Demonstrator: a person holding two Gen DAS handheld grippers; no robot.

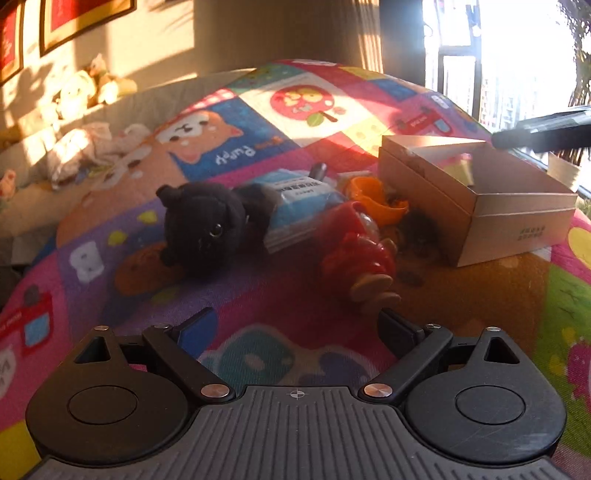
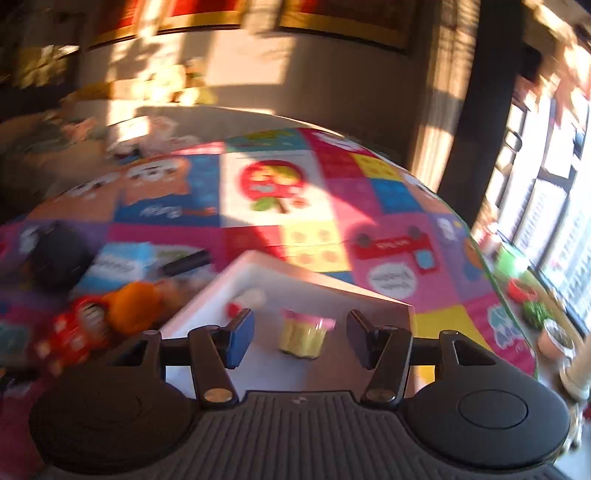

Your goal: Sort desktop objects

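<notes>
Where sun streaks the patchwork cloth [image 1: 258,110], both grippers [image 1: 295,328] [image 2: 301,334] wide, box [image 1: 517,206] possibly cardboard, framed pictures [image 1: 85,18] behind.

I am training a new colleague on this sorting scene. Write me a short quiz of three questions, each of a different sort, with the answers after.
1. True or false: the left hand-held gripper is shut on the black plush cat.
2. Multiple choice: what lies inside the cardboard box under the right hand-held gripper? A) a yellow pad of sticky notes B) the orange cup C) the black plush cat
3. Fill in: the red toy lies between the black plush cat and the ____.

Key
1. False; its jaws stand open and hold nothing.
2. A; the yellow pad of sticky notes is in the box, while the orange cup is outside.
3. cardboard box
</notes>
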